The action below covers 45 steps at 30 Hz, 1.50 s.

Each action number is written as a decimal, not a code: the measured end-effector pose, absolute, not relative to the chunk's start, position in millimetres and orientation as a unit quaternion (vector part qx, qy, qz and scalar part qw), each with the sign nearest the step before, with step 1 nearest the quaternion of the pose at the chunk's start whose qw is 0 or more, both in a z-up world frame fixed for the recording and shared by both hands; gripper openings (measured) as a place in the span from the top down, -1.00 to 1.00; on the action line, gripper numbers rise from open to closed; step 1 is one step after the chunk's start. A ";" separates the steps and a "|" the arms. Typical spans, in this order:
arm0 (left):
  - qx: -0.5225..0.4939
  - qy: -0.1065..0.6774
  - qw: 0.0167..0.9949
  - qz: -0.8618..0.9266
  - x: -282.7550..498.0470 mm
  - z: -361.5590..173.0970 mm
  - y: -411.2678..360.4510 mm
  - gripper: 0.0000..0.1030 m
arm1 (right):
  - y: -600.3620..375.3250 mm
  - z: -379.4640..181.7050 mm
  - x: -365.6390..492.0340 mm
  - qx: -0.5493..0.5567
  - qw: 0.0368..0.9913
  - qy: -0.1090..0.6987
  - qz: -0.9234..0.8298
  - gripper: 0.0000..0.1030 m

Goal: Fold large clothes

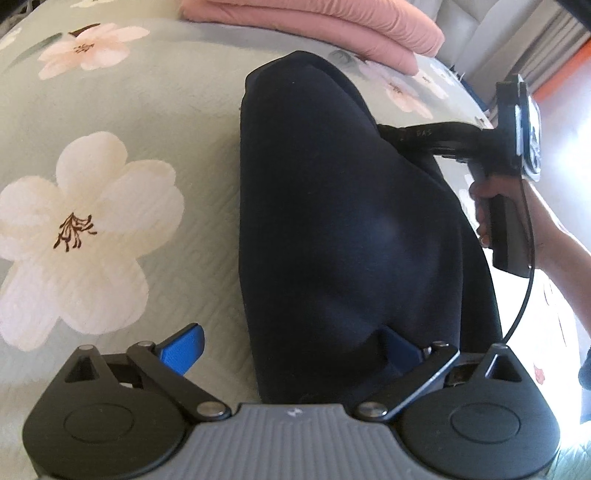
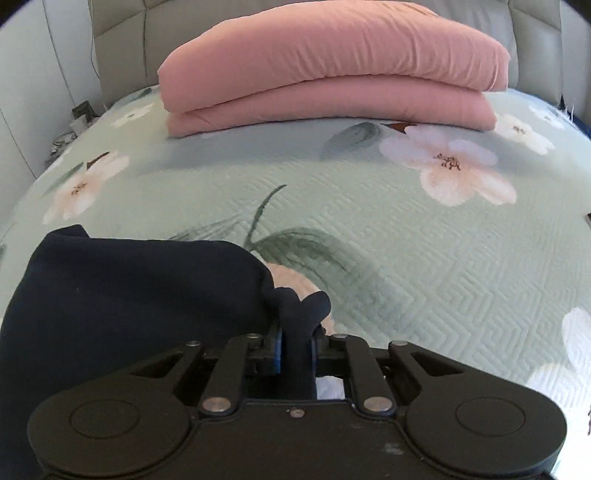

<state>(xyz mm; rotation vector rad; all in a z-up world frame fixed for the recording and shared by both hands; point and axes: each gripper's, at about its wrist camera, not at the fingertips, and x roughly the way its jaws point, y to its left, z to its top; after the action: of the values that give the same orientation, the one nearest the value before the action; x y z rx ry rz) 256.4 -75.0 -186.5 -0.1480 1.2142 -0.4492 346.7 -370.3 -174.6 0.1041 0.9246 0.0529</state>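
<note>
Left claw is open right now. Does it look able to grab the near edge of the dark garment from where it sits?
Probably yes. The left claw is open with the dark garment lying between its fingers, nothing in the way. The right claw already pinches another corner.

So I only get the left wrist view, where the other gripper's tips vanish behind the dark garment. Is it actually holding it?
Observer: Yes. The right wrist view shows the right gripper shut on a bunched edge of the dark garment.
Operator: And that pink thing at the back?
Observer: That's a pink blanket, folded into two thick layers. It lies in front of a padded headboard.
</note>
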 end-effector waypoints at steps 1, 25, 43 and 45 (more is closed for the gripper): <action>-0.065 0.566 0.796 -0.206 256.0 -185.3 -76.4 -1.00 | -371.8 -173.7 347.2 0.057 0.891 0.450 0.021 0.73; -0.142 0.534 0.796 -0.247 278.9 -147.3 -59.6 -0.80 | -385.8 -136.1 230.2 0.141 0.869 0.459 0.123 -0.89; -0.040 0.552 0.784 -0.282 282.2 -173.4 -87.2 -0.84 | -398.5 -142.9 199.9 0.262 0.842 0.450 0.142 0.73; -0.020 0.545 0.783 -0.299 270.8 -176.3 -88.1 -0.88 | -400.2 -134.7 190.0 0.269 0.855 0.424 0.131 0.82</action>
<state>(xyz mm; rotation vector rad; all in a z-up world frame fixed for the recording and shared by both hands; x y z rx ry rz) 270.8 -88.1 -176.3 -0.0431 1.1755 -0.6448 190.0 -400.2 -134.7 0.5662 0.8909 0.2759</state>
